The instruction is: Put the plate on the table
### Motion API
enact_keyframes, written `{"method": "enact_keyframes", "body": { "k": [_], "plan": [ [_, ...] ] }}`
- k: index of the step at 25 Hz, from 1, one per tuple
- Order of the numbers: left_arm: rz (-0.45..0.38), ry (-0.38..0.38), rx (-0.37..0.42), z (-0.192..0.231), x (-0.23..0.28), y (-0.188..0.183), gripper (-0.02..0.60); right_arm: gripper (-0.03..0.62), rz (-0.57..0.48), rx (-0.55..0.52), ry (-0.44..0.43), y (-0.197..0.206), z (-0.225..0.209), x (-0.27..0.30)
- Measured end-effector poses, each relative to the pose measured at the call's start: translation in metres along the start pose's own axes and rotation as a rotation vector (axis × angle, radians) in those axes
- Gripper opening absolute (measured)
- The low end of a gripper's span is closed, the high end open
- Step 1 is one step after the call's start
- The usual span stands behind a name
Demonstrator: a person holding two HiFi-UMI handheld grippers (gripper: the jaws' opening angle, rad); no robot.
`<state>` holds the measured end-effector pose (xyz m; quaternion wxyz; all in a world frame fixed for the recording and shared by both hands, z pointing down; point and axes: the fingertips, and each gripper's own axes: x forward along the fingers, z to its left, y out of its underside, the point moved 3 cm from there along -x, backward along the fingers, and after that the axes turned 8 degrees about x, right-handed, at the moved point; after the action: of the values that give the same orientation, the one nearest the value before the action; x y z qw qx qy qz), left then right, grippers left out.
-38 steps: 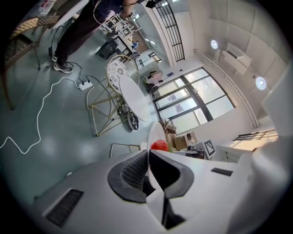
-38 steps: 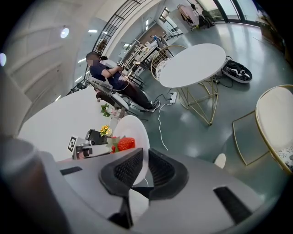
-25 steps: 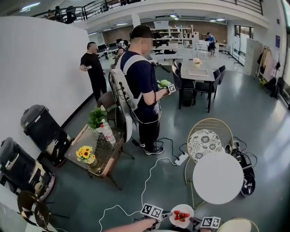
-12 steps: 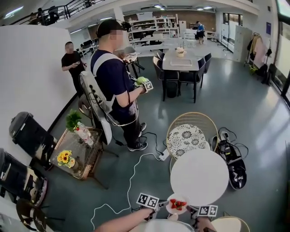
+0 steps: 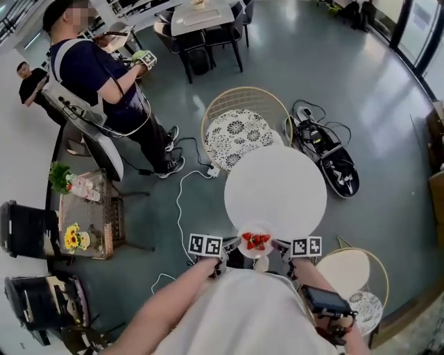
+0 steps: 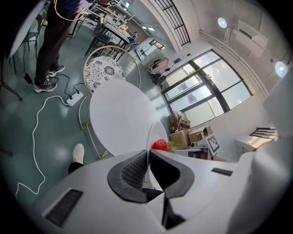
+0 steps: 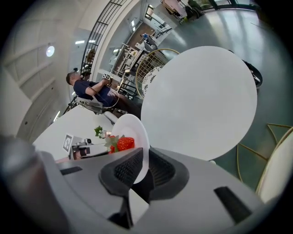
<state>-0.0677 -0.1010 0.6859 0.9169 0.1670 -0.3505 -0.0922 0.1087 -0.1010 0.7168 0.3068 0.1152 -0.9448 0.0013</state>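
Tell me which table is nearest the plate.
The bare round white table, just beyond the plate. The side table with sunflowers stands far left; the dining table is farthest.

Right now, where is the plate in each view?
Head view: plate low centre, at the near edge of the table.
Left gripper view: plate at centre, edge-on, clamped in the jaws.
Right gripper view: plate low, left of centre, clamped in the jaws.
Shared landmark: the round white table, just beyond the plate in all three.
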Motion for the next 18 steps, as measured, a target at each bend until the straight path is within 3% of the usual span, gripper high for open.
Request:
{"method": "enact_keyframes", "body": {
  "k": [12,18],
  "plan": [
    [0.194,0.079,0.049,0.043,0.061,-0.065,0.020,0.029,-0.029,0.130,0.130,-0.053,-0.022,0.021],
    [0.230,0.082,-0.003,0.075,0.073,-0.084,0.020,0.029,0.026,0.107,0.184,-0.085,-0.027,0.050]
  ]
}}
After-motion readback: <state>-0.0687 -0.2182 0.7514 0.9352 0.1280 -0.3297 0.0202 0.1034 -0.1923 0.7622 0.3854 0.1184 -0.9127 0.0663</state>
